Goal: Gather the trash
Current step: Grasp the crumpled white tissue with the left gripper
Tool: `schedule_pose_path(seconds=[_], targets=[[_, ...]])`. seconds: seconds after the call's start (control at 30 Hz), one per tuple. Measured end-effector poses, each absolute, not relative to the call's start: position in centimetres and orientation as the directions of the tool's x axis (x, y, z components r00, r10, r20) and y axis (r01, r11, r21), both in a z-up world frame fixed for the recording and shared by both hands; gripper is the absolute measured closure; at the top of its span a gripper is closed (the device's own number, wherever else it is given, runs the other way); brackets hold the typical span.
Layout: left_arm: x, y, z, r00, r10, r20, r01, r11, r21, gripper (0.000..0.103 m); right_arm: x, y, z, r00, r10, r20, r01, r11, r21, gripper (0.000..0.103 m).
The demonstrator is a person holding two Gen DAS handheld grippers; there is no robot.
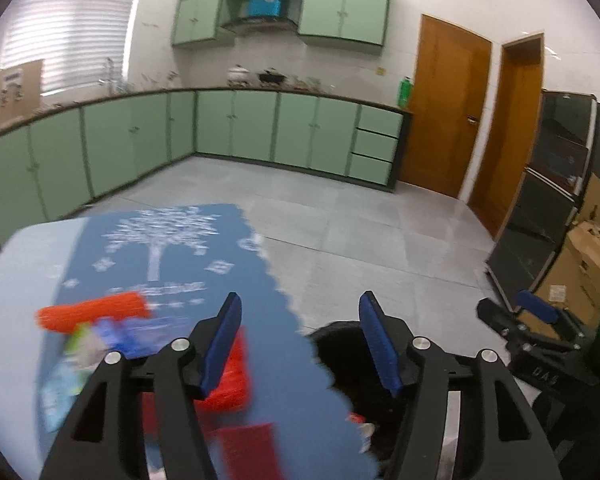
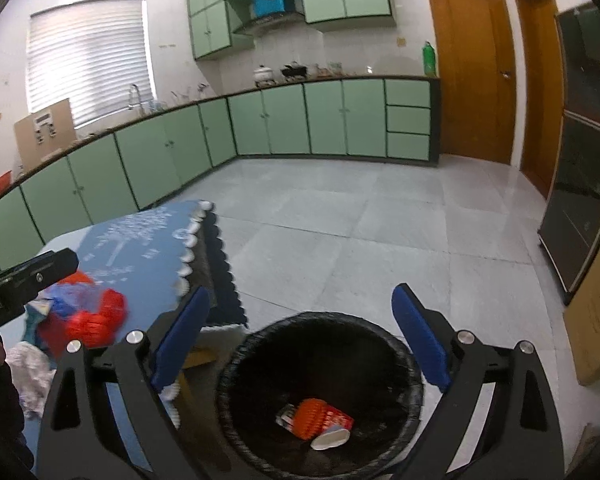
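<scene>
Hovering open-fingered, right gripper [image 2: 300, 344] tops bin rim [image 2: 414, 364]; left gripper [image 1: 300, 344], seemingly empty, straddles tablecloth edge [image 1: 280, 284].

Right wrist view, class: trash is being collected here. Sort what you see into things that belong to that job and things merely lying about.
Belongs to the job:
- black bin
- cup and red wrappers inside it
- red and blue litter pile on the table
- right hand-held gripper, open, empty

Just lying about:
- green bottle
- pots on the counter
- cardboard box
</scene>
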State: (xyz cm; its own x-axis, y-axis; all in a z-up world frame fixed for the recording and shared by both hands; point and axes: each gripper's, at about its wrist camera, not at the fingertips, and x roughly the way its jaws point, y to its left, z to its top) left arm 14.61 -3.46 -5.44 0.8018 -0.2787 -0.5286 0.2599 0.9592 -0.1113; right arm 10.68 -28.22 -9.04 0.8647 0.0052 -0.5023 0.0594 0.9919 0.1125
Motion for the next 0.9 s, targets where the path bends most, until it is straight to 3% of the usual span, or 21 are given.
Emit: schedule_pose_path(seconds=[0.4,0.9], targets=[[8.1,7.6,-6.6,0.841,-0.057,-0.538,0.045,0.998,-0.035,0.04,8.4,-20.0,-8.1,0.874,0.128,-0.47,-0.075,0.989,0.131,0.012],[5.9,12.3,-10.9,0.794,-0.017,-0.608,-0.025,0.998,-0.059,0.04,6.6,-13.8,-9.4,0.837,0.214,-0.504,-0.193,0.977,0.094,0.012]])
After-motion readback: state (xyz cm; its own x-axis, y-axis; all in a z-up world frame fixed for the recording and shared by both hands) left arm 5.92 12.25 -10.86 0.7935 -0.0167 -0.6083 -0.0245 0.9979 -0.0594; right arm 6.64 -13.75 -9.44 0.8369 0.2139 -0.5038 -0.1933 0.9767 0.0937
